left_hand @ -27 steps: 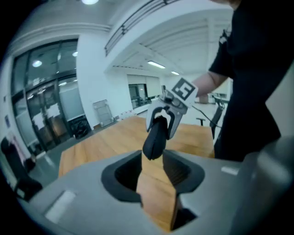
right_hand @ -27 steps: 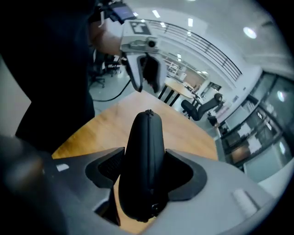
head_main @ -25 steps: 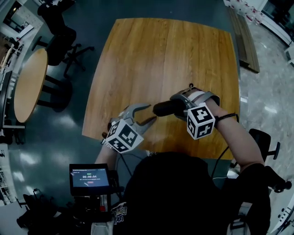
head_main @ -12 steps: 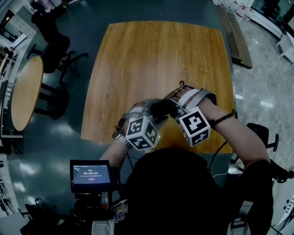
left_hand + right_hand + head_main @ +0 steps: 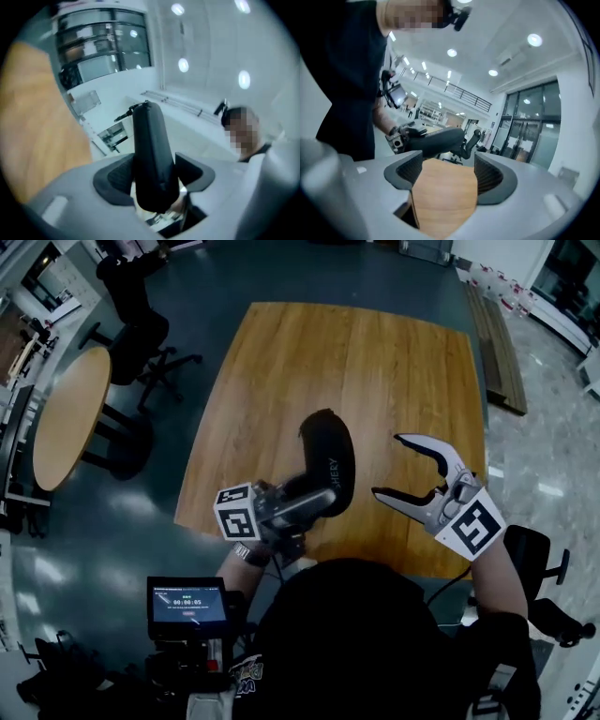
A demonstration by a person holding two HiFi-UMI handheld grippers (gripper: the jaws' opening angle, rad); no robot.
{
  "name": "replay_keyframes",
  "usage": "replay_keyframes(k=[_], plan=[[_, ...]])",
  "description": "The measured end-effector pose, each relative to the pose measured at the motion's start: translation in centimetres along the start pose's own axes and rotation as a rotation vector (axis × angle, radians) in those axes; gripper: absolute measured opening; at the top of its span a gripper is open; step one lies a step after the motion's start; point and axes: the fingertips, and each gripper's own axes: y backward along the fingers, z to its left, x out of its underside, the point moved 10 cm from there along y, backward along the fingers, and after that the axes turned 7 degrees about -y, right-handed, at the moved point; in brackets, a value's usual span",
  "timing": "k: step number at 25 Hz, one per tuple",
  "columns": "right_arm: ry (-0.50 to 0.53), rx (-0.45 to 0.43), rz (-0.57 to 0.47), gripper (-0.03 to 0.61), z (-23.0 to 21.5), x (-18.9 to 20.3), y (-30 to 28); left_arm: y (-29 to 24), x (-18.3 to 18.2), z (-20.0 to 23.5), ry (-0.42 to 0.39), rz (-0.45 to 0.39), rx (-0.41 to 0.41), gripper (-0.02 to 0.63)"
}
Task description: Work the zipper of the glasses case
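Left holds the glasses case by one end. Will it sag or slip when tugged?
Likely stiff: the glasses case juts out from the left gripper without drooping. Probably light, since an end grip carries it. Its rounded, smooth shell might twist in the grip.

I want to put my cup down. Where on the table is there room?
The whole far half of the wooden table is bare, from its far edge to the glasses case. The near edge is crowded: the left gripper holds the case up there, and the right gripper, empty with jaws opening, hangs by the near right corner.
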Motion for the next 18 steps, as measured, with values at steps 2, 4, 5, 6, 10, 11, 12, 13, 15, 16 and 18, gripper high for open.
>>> replay_keyframes(k=[2, 4, 5, 6, 10, 11, 12, 13, 15, 16, 18], plan=[[-0.148, 0.004, -0.103, 0.363, 1.3, -0.1, -0.4, 0.7, -0.4, 0.0, 0.216, -0.233, 0.102, 0.265], [-0.174, 0.087, -0.155, 0.397, 3.0, -0.3, -0.9, 0.8, -0.4, 0.1, 0.319, -0.390, 0.106, 0.265], [-0.151, 0.149, -0.151, 0.408, 4.1, -0.2, -1.3, 0.7, -0.3, 0.2, 0.336, -0.444, 0.086, 0.265], [-0.108, 0.210, -0.124, 0.409, 5.1, -0.1, -1.9, 0.5, -0.1, 0.3, 0.346, -0.489, 0.063, 0.265], [0.029, 0.277, -0.076, 0.409, 7.7, -0.2, -5.2, -0.2, 0.7, 0.5, 0.358, -0.591, -0.034, 0.262], [0.018, 0.275, -0.082, 0.409, 7.8, -0.2, -5.5, -0.5, 1.1, 0.4, 0.347, -0.588, -0.058, 0.262], [0.003, 0.278, -0.085, 0.408, 7.7, -0.2, -5.7, -0.8, 1.4, 0.2, 0.332, -0.578, -0.080, 0.262], [-0.011, 0.285, -0.087, 0.408, 7.5, -0.3, -5.9, -1.0, 1.7, 0.0, 0.316, -0.565, -0.098, 0.262], [-0.026, 0.296, -0.092, 0.407, 7.1, -0.3, -6.0, -1.5, 2.3, -0.2, 0.288, -0.544, -0.126, 0.262], [-0.024, 0.295, -0.088, 0.399, 7.0, -0.3, -6.0, -1.7, 2.5, -0.3, 0.277, -0.539, -0.139, 0.262], [-0.003, 0.290, -0.075, 0.368, 7.3, -0.2, -6.0, -1.8, 2.9, -0.3, 0.259, -0.541, -0.159, 0.262]])
